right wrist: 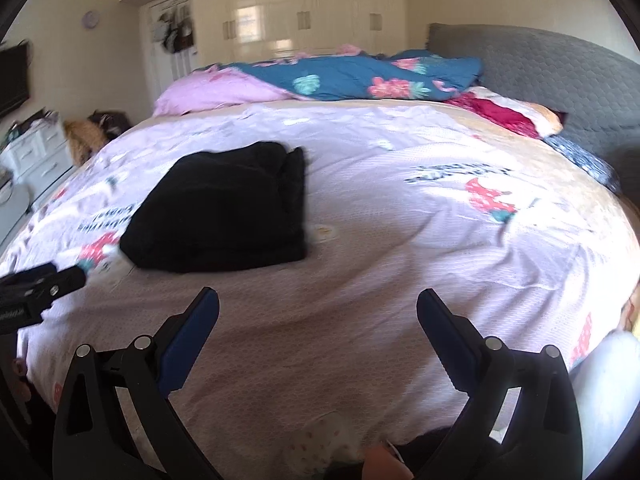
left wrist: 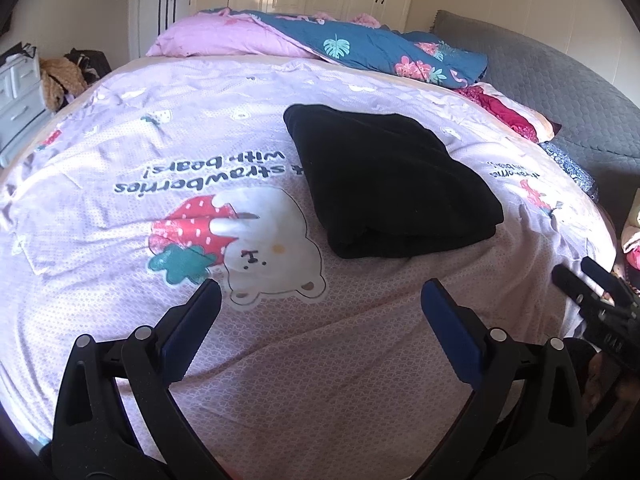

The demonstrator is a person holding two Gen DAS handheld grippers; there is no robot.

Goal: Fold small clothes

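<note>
A black garment (left wrist: 388, 184) lies folded into a thick rectangle on the pale pink bedspread (left wrist: 280, 340); the right wrist view shows it (right wrist: 224, 208) left of centre. My left gripper (left wrist: 320, 300) is open, hovering over the bedspread a short way in front of the garment, with nothing between its blue pads. My right gripper (right wrist: 318, 308) is also open and empty, held nearer the bed's front edge, to the right of the garment. The right gripper's tips (left wrist: 580, 276) poke in at the left view's right edge, and the left gripper (right wrist: 44, 284) shows at the right view's left edge.
A blue floral quilt (left wrist: 380, 48) and pink pillow (left wrist: 224, 36) lie at the bed's far side. A grey headboard (left wrist: 560, 80) runs along the right, with red bedding (left wrist: 508, 112) beside it. White drawers (left wrist: 20, 96) stand at the left.
</note>
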